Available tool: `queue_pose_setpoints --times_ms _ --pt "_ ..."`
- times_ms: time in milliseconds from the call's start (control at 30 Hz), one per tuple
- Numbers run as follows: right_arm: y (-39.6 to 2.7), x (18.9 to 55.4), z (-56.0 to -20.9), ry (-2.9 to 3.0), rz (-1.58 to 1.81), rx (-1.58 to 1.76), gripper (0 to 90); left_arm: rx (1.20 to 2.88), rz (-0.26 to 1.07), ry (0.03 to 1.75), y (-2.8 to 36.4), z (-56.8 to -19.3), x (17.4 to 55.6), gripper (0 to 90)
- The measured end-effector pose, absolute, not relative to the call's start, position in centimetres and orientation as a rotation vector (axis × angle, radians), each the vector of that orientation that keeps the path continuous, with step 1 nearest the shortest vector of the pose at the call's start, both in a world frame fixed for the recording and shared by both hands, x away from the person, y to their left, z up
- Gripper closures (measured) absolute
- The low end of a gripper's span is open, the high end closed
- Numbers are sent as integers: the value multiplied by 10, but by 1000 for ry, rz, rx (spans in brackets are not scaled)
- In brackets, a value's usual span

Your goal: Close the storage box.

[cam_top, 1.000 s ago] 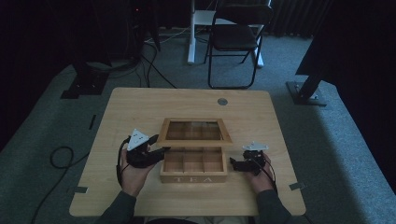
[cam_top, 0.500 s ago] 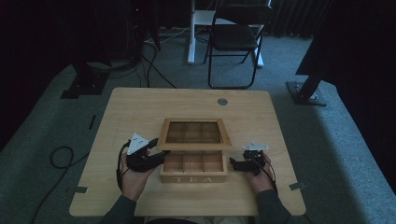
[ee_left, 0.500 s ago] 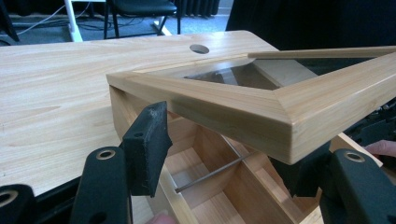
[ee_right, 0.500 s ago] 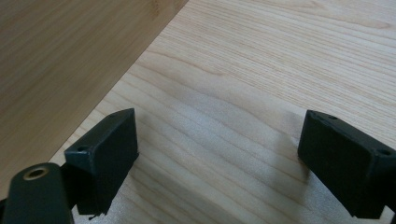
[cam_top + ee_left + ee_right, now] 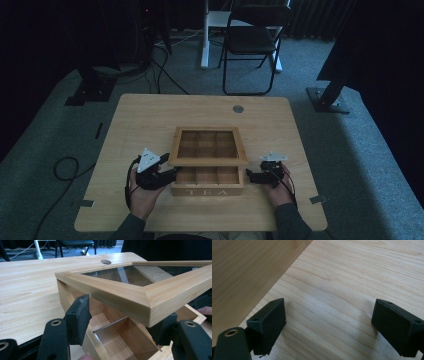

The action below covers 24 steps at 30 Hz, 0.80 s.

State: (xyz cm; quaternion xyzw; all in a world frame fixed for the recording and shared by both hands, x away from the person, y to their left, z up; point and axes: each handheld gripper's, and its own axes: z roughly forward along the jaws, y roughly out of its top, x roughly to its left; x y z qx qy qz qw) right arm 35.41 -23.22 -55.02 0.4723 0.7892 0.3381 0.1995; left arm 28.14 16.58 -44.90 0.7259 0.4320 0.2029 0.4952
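A: Any writing to read?

B: Just "TEA", in pale letters on the front wall of the light wooden compartment box [image 5: 207, 190], low in the centre of the high view on the pale wooden table [image 5: 150, 115].

A: And its lid?

B: The glass-paned wooden lid [image 5: 208, 145] is up at an angle, its front frame just above the box.

A: The left gripper [image 5: 167, 175]?

B: At the box's left end. In its own view the jaws stand apart astride the lid's corner [image 5: 150, 302], pads not pressing; they have just been widening.

A: The right gripper [image 5: 251, 176]?

B: At the box's right end, jaws spread wide over bare tabletop [image 5: 362, 270], gripping nothing.
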Motion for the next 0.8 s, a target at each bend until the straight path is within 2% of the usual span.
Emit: queue_pose_setpoints --times_ms 800 --pt "-232 354 -550 2207 944 1322 116 1777 518 1022 164 -468 266 404"
